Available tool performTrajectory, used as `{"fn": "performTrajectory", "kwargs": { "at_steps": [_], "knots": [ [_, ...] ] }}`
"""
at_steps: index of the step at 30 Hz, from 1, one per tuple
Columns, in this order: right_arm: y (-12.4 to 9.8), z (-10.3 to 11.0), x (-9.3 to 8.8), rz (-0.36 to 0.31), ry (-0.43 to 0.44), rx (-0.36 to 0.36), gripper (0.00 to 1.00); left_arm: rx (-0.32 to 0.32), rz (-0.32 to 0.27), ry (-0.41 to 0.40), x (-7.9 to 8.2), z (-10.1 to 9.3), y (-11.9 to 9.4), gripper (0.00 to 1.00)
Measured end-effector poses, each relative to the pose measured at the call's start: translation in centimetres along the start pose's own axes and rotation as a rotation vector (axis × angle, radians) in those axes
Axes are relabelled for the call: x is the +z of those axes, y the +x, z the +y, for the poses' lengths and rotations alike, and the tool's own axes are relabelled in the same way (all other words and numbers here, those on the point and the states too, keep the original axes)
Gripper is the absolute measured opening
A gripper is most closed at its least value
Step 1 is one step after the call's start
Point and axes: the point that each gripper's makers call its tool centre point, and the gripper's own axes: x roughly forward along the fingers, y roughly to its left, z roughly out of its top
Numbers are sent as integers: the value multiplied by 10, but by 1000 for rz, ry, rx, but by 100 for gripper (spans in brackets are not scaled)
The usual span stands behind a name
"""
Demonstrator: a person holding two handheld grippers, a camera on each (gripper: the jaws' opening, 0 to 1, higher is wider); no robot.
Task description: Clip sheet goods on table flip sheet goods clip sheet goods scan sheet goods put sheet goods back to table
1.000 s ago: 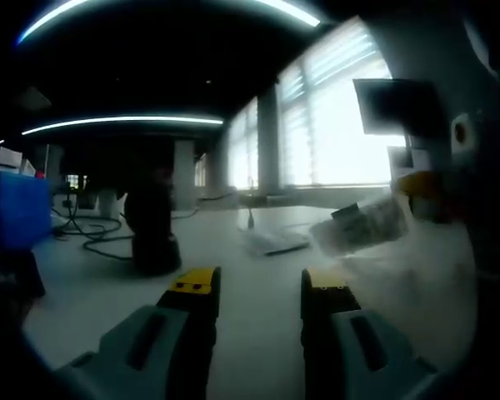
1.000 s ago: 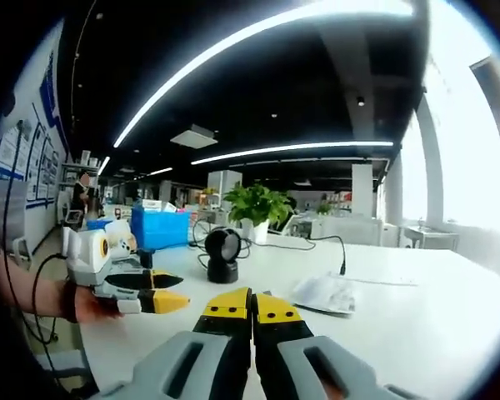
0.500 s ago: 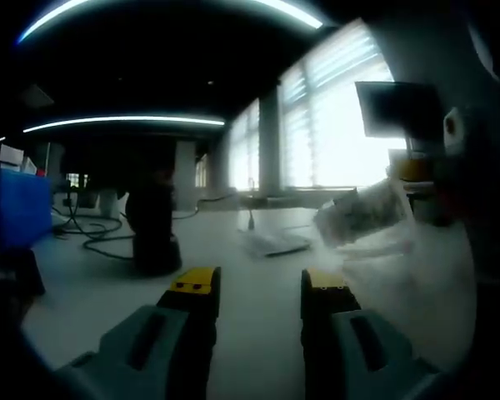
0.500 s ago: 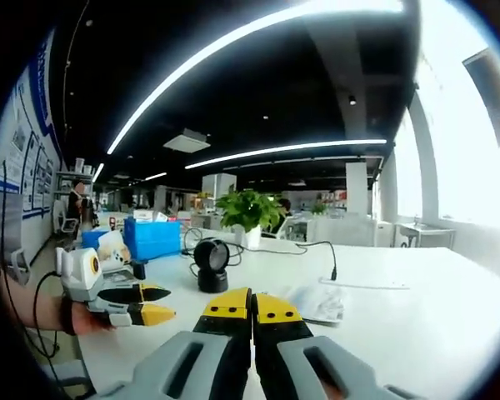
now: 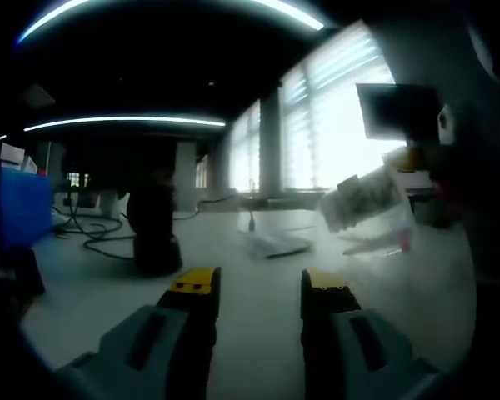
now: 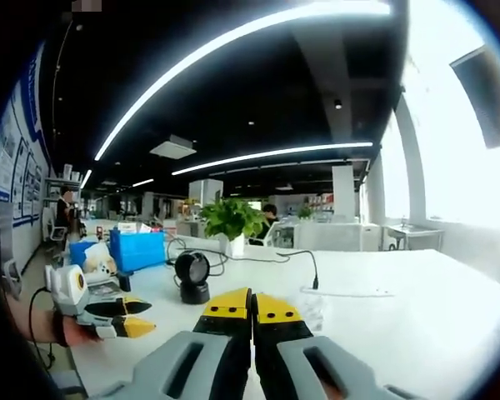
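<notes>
A clear plastic packet of sheet goods (image 5: 368, 202) hangs in the air at the right of the left gripper view. My right gripper (image 5: 413, 160) holds its upper edge there. In the right gripper view my right gripper (image 6: 252, 305) has its yellow-tipped jaws pressed together. My left gripper (image 5: 258, 285) stands open over the white table (image 5: 258, 267) with nothing between its fingers. A hand holds that open left gripper (image 6: 142, 316) at the lower left of the right gripper view. More flat packets (image 5: 272, 242) lie on the table. A black scanner (image 5: 154, 227) (image 6: 192, 278) stands beyond them.
A blue box (image 6: 137, 249) (image 5: 21, 208) and a potted plant (image 6: 228, 222) stand at the table's back. Black cables (image 5: 96, 237) (image 6: 308, 260) trail across the top. A monitor (image 5: 397, 108) hangs before bright windows (image 5: 333, 125).
My right gripper has lifted the clear packet higher and tilted it. The right gripper view has swung upward. My left gripper has stayed still and open.
</notes>
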Motion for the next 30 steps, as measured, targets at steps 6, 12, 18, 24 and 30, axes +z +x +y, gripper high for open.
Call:
{"fn": "performTrajectory", "kwargs": {
  "at_steps": [6, 12, 18, 24, 30],
  "knots": [
    [-1, -10, 14, -31, -11, -12, 0, -1, 0, 2, 0, 0, 0, 31],
    [-2, -19, 22, -46, 10, -34, 0, -2, 2, 3, 0, -1, 0, 31],
    [-5, -23, 26, -52, 8, -45, 0, 1, 1, 4, 0, 0, 0, 31],
    [-8, -29, 33, -70, 12, -60, 0, 3, 3, 7, -1, 1, 0, 31],
    [-10, -34, 40, -86, 12, -84, 0, 2, 0, 6, 0, 1, 0, 31]
  ]
}}
